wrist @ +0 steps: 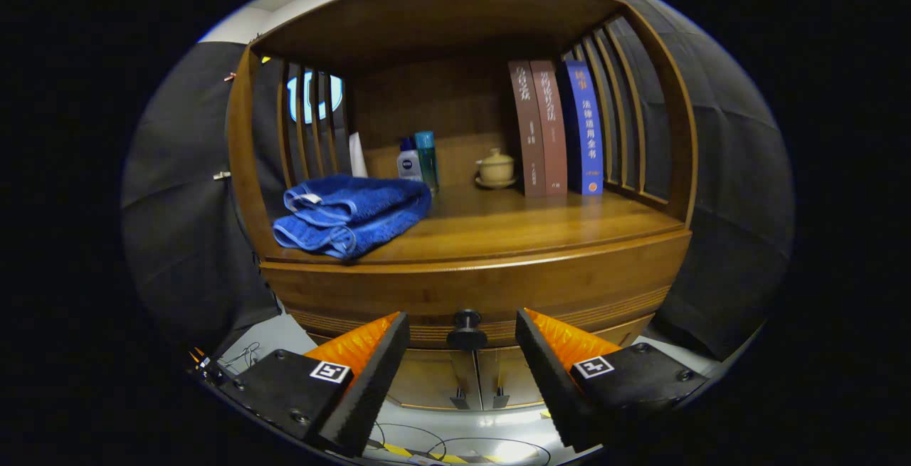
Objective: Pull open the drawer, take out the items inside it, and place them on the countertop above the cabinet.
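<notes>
Gripper (462,352) is hanging wide open w/ nothing in it, fingers (374,373) spread either side of the drawer knob (466,329). Knob is sitting between the tips, apart from both pads, w/ clear gap left and right. Can't tell how far ahead of the tips it lies.

Drawer (484,288) is sitting shut, its front flush under the worktop (541,228) edge; contents hidden. Below it, two cabinet doors (455,377) are meeting at a centre seam w/ small handles, just beyond the fingers.

Worktop is carrying a folded blue towel (352,213) at front left, its corner overhanging the front edge slightly. Behind it, near the back wall, two bottles (418,159) are standing upright, touching or nearly so. A lidded cup (496,167) on a saucer is standing to their right, apart. Three books (559,128) are standing upright at back right, pressed together, against the slatted side.

Open room: front centre and front right of the worktop are lying bare, from towel across to the right slats. Shelf roof is closing in above. Floor (455,445) below is showing taped lines and cables.
</notes>
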Available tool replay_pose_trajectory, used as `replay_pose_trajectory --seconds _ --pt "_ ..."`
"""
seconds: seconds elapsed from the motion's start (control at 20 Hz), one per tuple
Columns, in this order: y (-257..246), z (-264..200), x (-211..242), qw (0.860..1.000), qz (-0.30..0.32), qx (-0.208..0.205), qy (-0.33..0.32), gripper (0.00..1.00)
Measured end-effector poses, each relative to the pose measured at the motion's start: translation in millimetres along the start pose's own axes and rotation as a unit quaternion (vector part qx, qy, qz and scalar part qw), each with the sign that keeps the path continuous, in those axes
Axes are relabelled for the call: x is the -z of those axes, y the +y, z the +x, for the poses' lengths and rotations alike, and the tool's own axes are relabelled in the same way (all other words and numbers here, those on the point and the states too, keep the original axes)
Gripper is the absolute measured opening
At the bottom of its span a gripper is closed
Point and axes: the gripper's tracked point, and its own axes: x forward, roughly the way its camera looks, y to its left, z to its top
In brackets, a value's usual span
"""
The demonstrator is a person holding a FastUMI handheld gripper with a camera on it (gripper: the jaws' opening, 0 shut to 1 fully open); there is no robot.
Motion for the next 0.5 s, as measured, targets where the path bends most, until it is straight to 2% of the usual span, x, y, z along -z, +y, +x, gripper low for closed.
replay_pose_trajectory --seconds 0.2,0.3,0.4,0.5 --pt "-5 33 20 1.0 0.0 0.009 0.021 0.96" --pt "-6 46 30 0.999 0.003 0.011 0.034 0.91" --pt "-9 55 41 0.999 0.002 0.016 0.052 0.81" --pt "-6 59 43 0.998 -0.002 0.01 0.055 0.62"
